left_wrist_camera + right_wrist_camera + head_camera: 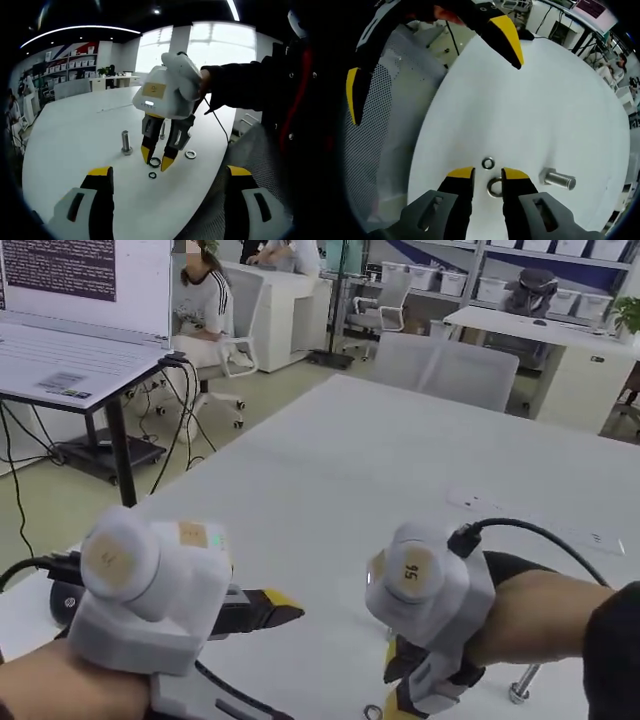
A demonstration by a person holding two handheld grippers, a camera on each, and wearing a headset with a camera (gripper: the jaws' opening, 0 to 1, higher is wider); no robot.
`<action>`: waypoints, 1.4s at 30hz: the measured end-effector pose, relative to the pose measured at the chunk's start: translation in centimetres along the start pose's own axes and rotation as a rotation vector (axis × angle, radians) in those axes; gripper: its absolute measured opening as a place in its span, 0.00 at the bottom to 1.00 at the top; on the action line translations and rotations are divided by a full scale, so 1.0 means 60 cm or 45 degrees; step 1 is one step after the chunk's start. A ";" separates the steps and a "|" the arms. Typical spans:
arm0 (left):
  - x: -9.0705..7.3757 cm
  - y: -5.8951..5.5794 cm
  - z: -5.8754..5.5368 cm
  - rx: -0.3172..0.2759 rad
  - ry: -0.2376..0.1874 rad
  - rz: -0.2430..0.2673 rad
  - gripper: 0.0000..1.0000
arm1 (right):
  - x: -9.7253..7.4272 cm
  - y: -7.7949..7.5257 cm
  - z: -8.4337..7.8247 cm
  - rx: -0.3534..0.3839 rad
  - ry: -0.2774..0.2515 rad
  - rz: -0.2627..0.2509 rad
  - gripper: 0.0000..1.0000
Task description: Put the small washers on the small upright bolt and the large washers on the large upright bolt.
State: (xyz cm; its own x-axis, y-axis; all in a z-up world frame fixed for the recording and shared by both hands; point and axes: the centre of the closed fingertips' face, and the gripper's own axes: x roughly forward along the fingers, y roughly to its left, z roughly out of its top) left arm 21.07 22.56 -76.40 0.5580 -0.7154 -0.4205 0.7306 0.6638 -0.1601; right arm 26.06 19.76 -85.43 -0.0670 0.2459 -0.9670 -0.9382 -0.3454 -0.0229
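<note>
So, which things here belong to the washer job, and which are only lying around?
Job: large bolt, small bolt, large washer, small washer, another washer.
Not job: laptop, office chairs.

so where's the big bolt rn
In the right gripper view the big bolt sits on the table just right of the right tongs, near the washer between their tips.
</note>
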 end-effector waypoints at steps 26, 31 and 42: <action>-0.003 0.003 -0.007 -0.029 -0.009 0.013 0.92 | 0.040 0.004 -0.008 -0.051 0.068 0.027 0.19; -0.003 0.002 -0.007 -0.028 -0.010 0.010 0.92 | 0.039 0.002 -0.009 -0.041 0.055 0.023 0.17; -0.002 0.003 -0.005 -0.029 -0.011 0.010 0.92 | 0.039 0.002 -0.012 -0.047 0.070 0.019 0.15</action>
State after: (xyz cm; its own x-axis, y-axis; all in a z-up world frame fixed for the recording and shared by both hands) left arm 20.98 22.84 -76.66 0.5674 -0.7118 -0.4140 0.7168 0.6744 -0.1772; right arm 26.04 19.66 -87.86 -0.0612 0.1911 -0.9797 -0.9241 -0.3817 -0.0167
